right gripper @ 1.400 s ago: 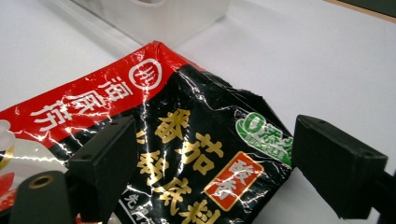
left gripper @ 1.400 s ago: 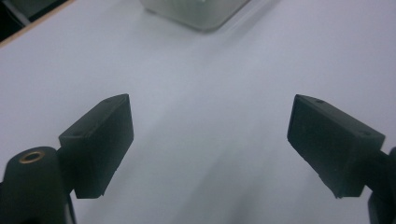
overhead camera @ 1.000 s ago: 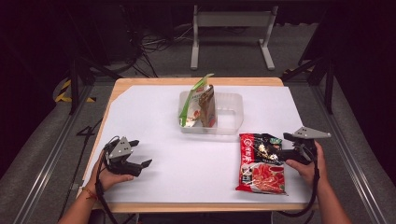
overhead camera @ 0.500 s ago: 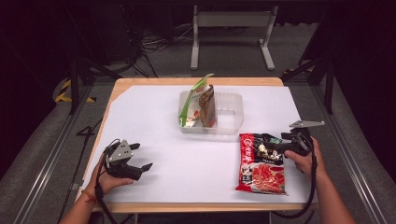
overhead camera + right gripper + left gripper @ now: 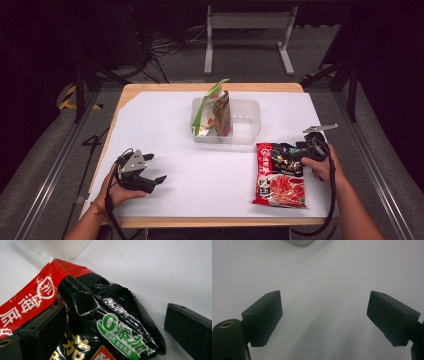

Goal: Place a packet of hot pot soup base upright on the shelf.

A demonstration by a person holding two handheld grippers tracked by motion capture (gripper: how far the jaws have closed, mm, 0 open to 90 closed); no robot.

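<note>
Noodle packet (image 5: 280, 175) at table's (image 5: 165, 87) right front, just before tray (image 5: 247, 125) with upright pouch (image 5: 214, 112).

High view overlooks the table (image 5: 165, 120); gripper views sit close, perhaps sharing it.

A recording lab: a white-covered counter (image 5: 165, 135) on grey carpet, dark surroundings, floor cables (image 5: 165, 47) and a metal stand (image 5: 247, 30).

A wooden table (image 5: 150, 89) carries a white sheet (image 5: 160, 125) that covers most of its top. On the sheet, a clear tray (image 5: 247, 117) sits toward twelve o'clock, and a red-and-black packet (image 5: 279, 175) lies flat at four o'clock, just beside the tray's near corner.
</note>
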